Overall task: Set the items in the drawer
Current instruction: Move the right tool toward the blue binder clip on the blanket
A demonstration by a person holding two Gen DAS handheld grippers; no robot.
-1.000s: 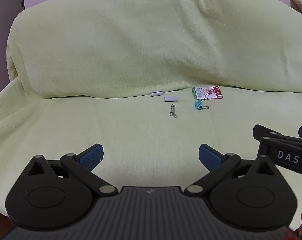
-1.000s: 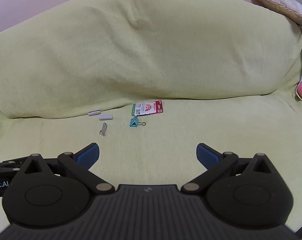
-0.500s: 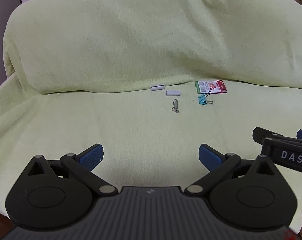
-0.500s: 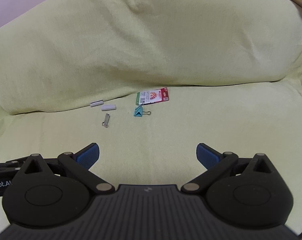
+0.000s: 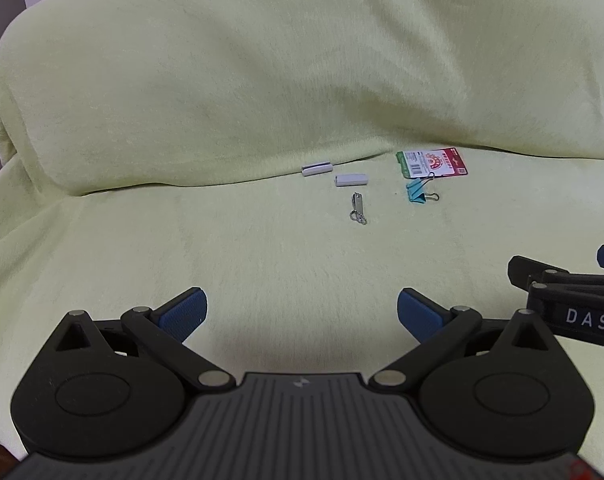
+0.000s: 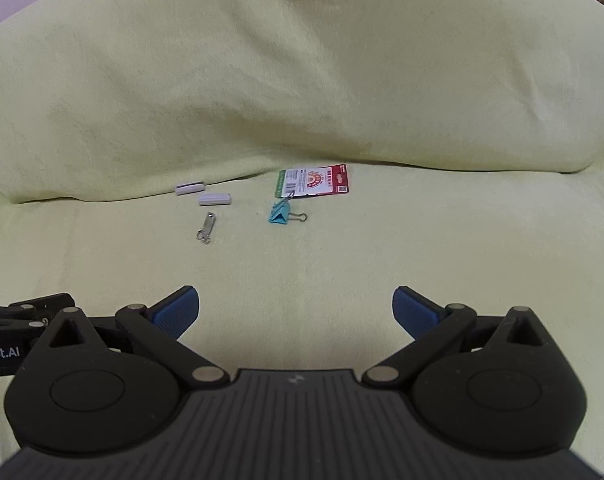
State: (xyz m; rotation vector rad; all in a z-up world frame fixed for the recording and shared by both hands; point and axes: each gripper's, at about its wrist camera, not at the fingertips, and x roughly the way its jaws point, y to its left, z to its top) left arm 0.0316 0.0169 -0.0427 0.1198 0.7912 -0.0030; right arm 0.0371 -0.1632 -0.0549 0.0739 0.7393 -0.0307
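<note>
Back row: we see two small blocks [image 5: 317,169] [image 5: 352,179] on the cover [image 5: 262,260], card [image 5: 432,162] to their right.
Front row: clipper [image 5: 358,211] before blocks, binder clip [image 5: 417,193] before card.

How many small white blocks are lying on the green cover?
2. One white block sits at the backrest crease; the other white block lies just in front, to its right.

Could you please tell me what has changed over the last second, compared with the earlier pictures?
Both cameras tilted or moved slightly: the items sit a little higher in both views than a second ago. Nothing was gripped or released. The left gripper and right gripper stay open and empty. The two white pieces, nail clipper, blue binder clip and card lie in the same arrangement on the green cover.
</note>
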